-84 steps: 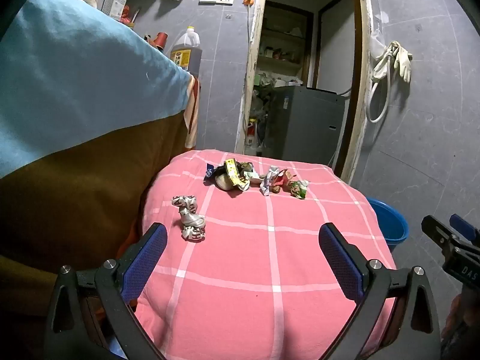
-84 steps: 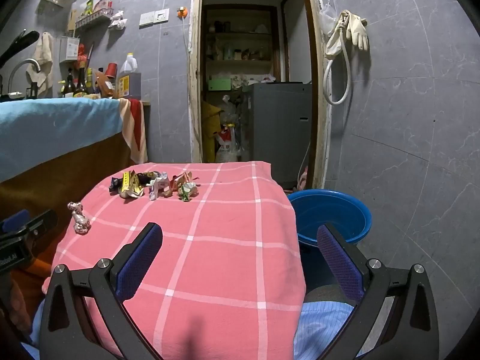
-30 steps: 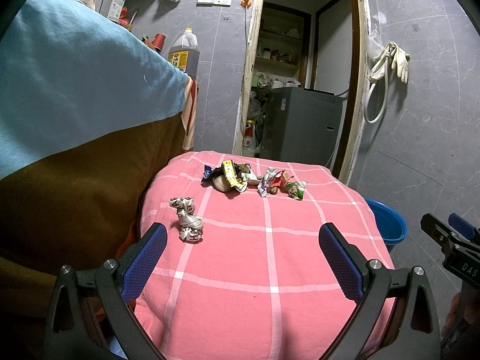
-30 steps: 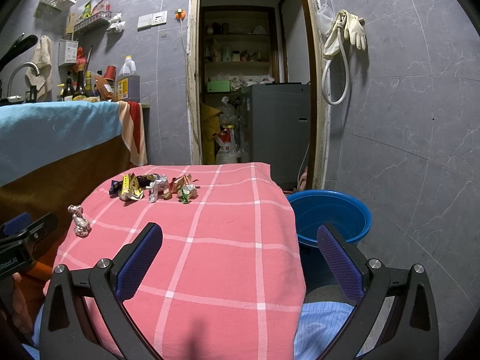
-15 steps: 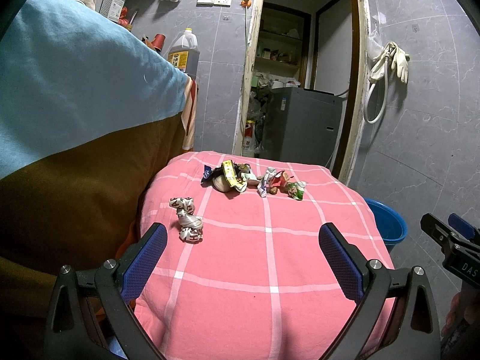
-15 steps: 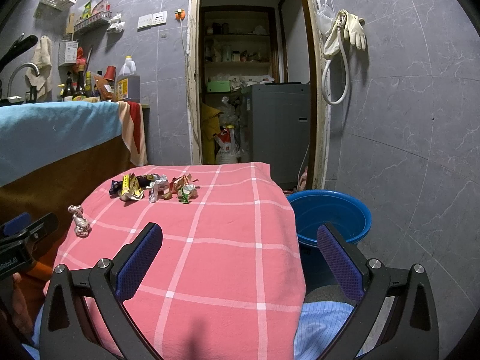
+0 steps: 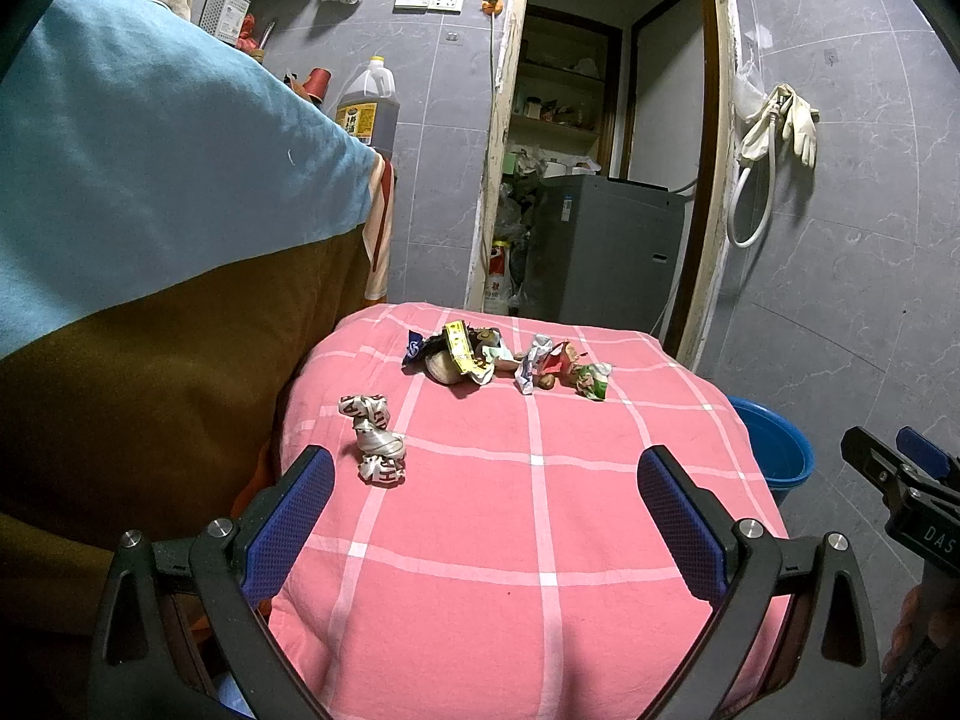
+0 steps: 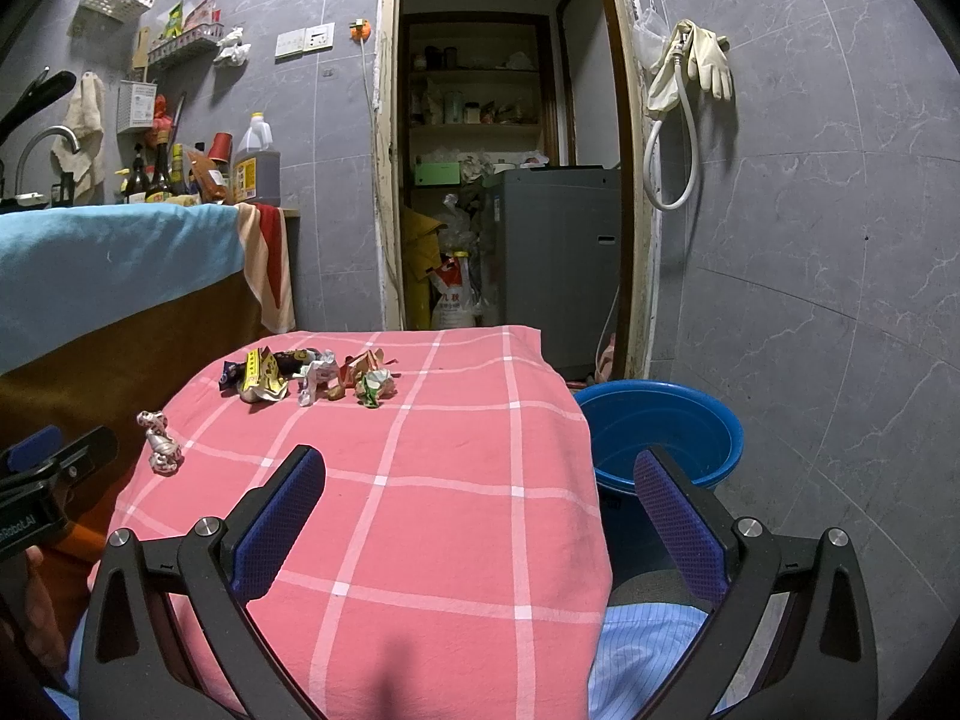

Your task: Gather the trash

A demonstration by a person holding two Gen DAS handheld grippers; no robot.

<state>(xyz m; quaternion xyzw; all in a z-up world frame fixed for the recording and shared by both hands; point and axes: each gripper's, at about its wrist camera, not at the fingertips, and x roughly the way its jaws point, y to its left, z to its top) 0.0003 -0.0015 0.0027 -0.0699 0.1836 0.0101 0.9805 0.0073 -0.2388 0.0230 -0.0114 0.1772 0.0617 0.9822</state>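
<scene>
The room is dim and evenly lit from overhead, with soft shadows beneath the hanging gloves (image 8: 699, 63). Both fisheye views bow the walls and darken to black at the corners; focus is sharp.

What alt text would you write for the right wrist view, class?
Open right gripper hovers empty over a pink checked cloth-covered table. Crumpled wrappers lie in a row at its far side, one white crumpled wrapper apart, a blue plastic basin on the floor beside it.

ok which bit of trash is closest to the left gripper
The white crumpled wrapper, lying alone just ahead of the left gripper; the other wrappers sit clustered farther back.
</scene>
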